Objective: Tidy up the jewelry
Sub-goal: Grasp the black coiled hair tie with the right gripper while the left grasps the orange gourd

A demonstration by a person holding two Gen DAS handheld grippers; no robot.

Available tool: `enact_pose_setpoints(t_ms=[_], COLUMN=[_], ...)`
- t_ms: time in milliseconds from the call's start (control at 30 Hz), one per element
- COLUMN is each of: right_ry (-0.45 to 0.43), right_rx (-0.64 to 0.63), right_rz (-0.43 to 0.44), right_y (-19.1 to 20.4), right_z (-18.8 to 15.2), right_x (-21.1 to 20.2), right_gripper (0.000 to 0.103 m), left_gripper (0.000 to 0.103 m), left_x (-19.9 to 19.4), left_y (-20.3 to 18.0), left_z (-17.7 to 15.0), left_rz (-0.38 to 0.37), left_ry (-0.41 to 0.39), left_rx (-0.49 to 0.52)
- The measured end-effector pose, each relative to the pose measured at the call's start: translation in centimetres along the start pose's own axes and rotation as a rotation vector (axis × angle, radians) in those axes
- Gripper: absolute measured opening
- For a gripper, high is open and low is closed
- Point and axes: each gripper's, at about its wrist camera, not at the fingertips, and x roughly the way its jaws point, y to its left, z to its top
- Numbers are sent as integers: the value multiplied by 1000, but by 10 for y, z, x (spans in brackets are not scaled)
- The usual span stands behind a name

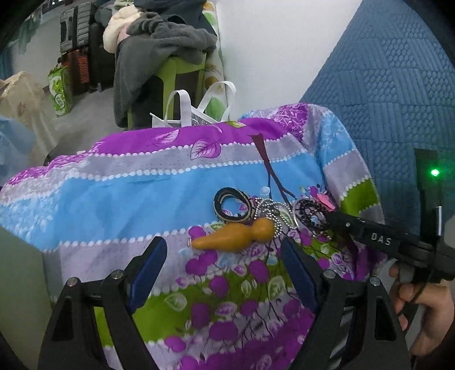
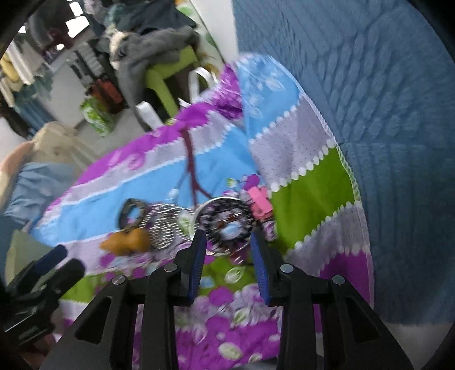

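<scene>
Jewelry lies clustered near the patterned cloth's (image 1: 119, 196) right edge: the beaded bracelet (image 2: 227, 220) sits just ahead of the right gripper (image 2: 227, 250), jaws partly open, empty; the left gripper (image 1: 224, 253), wide and empty, faces the yellow pendant (image 1: 236, 234), lying crosswise.

A pale grey floor (image 1: 93, 102) runs back to a cluttered corner. A lime-green stool (image 1: 182, 71) stands there, heaped with a dark grey garment (image 1: 159, 42) and a cream one (image 1: 119, 25). Dark suitcases (image 1: 76, 31) stand behind it, with a green patterned bag (image 1: 59, 91) on the floor nearby. A white wall (image 1: 278, 48) rises beside the stool, with a white tote bag (image 1: 196, 111) at its foot. A blue quilted covering (image 1: 392, 85) fills the right side. The light is dim and even.
</scene>
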Motion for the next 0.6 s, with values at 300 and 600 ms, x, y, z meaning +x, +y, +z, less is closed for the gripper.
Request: enact_pose_setpoints(t_ms=[300, 600], right_ry=[50, 24], right_rx=[8, -10], right_rz=[-53, -24], right_y=[-8, -4], right_z=[7, 8], right_x=[30, 26], right_gripper=[19, 7], left_gripper=[75, 76], left_x=[25, 43], left_y=[-4, -21], left_z=[9, 11], left_rz=[0, -29], left_ry=[44, 103], left_rx=[53, 205])
